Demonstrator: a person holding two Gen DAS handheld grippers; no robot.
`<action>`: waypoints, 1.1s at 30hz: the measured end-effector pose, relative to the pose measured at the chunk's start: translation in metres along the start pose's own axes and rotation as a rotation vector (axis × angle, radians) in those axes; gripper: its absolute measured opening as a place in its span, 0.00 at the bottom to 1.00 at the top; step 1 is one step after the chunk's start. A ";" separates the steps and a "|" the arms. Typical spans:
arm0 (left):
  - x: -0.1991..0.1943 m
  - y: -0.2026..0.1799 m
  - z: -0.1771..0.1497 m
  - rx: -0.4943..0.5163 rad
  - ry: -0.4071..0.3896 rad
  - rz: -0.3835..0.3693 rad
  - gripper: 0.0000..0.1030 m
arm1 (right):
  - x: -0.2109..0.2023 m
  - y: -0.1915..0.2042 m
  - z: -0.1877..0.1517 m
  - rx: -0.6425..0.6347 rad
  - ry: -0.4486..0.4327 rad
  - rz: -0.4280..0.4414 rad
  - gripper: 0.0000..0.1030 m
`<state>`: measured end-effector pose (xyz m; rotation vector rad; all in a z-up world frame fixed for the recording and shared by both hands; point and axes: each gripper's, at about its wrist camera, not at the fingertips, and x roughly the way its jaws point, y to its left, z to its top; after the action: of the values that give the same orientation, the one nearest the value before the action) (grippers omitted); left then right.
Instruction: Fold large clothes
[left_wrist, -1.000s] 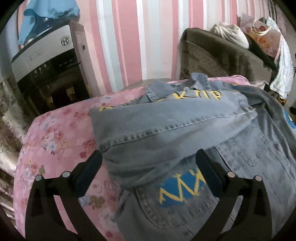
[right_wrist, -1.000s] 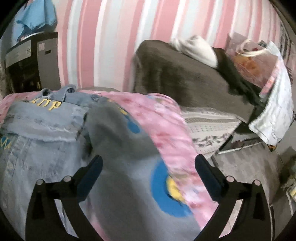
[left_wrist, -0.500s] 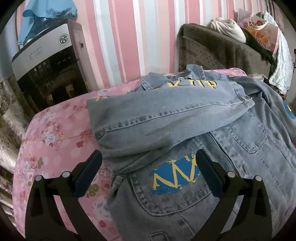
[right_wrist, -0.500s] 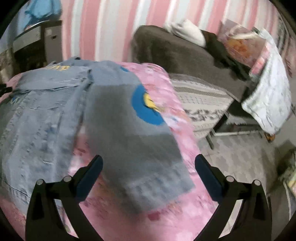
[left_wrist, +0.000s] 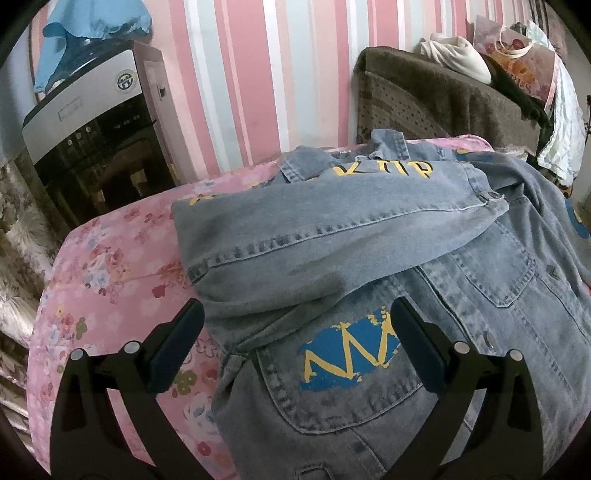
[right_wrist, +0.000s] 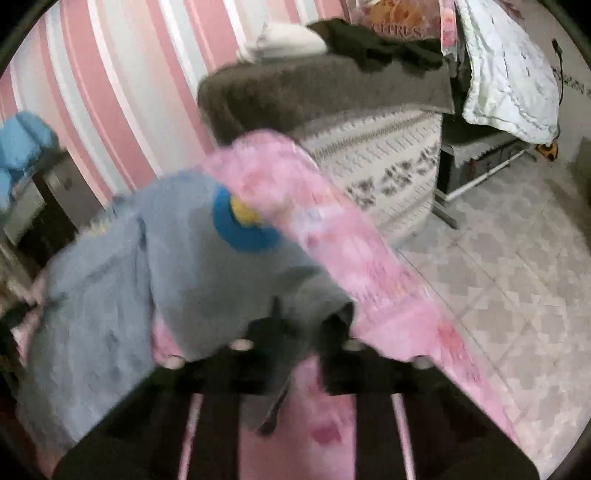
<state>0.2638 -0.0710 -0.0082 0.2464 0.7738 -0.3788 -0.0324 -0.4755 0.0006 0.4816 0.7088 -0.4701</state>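
Observation:
A blue denim jacket (left_wrist: 424, 280) with yellow lettering and a blue-and-yellow patch lies on a pink floral bed (left_wrist: 110, 266). One sleeve (left_wrist: 332, 229) is folded across its chest. My left gripper (left_wrist: 295, 325) is open and empty, hovering above the jacket's lower left pocket. In the blurred right wrist view my right gripper (right_wrist: 299, 325) is shut on the cuff end of the other sleeve (right_wrist: 221, 266), which bears a blue and yellow round patch. The sleeve hangs lifted over the pink bed edge (right_wrist: 332, 236).
A water dispenser (left_wrist: 99, 122) with a blue cloth on top stands by the striped wall at the left. A brown-covered piece of furniture (left_wrist: 443, 96) piled with clothes and bags stands behind the bed. Tiled floor (right_wrist: 509, 266) lies to the right of the bed.
My right gripper has closed on the end of the right sleeve and lifted it. My left gripper stayed open and drew back slightly along the jacket.

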 end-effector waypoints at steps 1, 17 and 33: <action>-0.001 0.000 0.001 -0.001 -0.003 0.002 0.97 | 0.001 0.003 0.009 -0.002 -0.015 -0.002 0.08; 0.024 0.033 0.030 -0.059 0.004 0.037 0.97 | 0.053 0.182 0.101 -0.415 -0.057 0.000 0.07; 0.038 0.073 0.032 -0.091 0.019 0.062 0.97 | 0.138 0.407 0.053 -0.662 0.095 0.336 0.07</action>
<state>0.3398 -0.0250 -0.0072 0.1878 0.7978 -0.2827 0.3122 -0.2164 0.0426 -0.0081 0.8078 0.1142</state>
